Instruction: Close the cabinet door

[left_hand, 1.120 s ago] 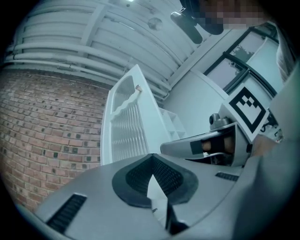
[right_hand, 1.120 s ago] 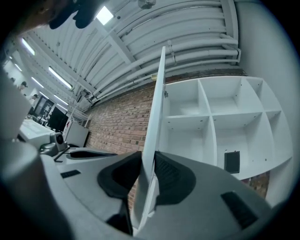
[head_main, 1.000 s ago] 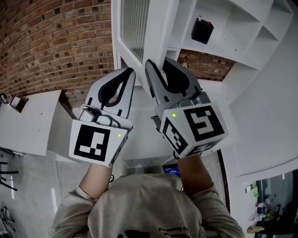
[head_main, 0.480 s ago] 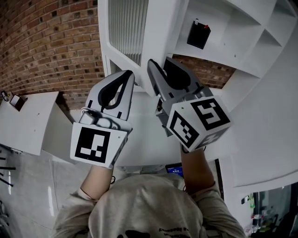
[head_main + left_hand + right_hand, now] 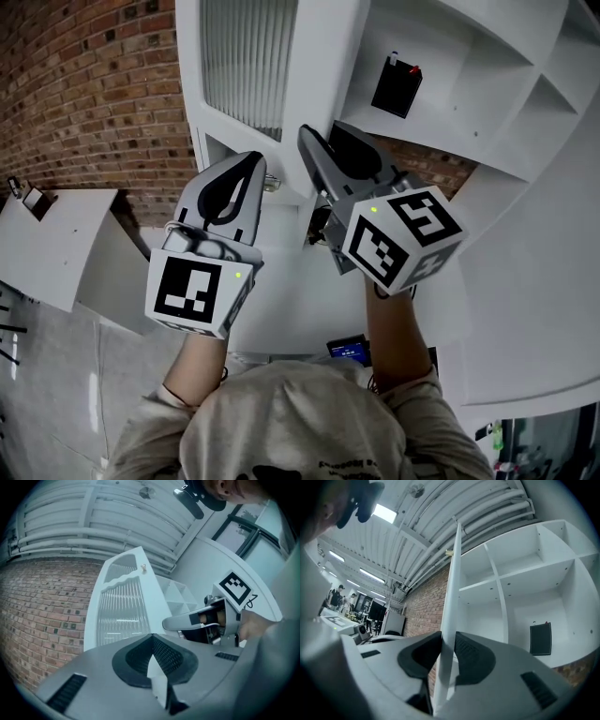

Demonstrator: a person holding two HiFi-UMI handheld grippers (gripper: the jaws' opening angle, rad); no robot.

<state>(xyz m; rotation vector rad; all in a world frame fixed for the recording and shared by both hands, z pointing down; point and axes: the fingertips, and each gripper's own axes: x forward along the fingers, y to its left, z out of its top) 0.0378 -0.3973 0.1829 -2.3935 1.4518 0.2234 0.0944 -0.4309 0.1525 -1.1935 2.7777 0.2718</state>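
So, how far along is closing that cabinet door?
Done: the right tongs are clamped on the free edge of the cabinet door. In hand: the closing swing; the door stands edge-on to the open shelves, far from shut. Left: push it fully closed and let go. The left tongs are shut, empty.

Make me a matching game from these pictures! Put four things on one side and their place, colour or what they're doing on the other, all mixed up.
Things:
1. cabinet door
2. black box
3. left gripper
4. brick wall

Clues:
A. jaws together, holding nothing
B. reddish-brown
C. inside a compartment of the white cabinet
D. its edge is clamped by the right gripper

Pairs: 1-D, 2-C, 3-A, 4-B
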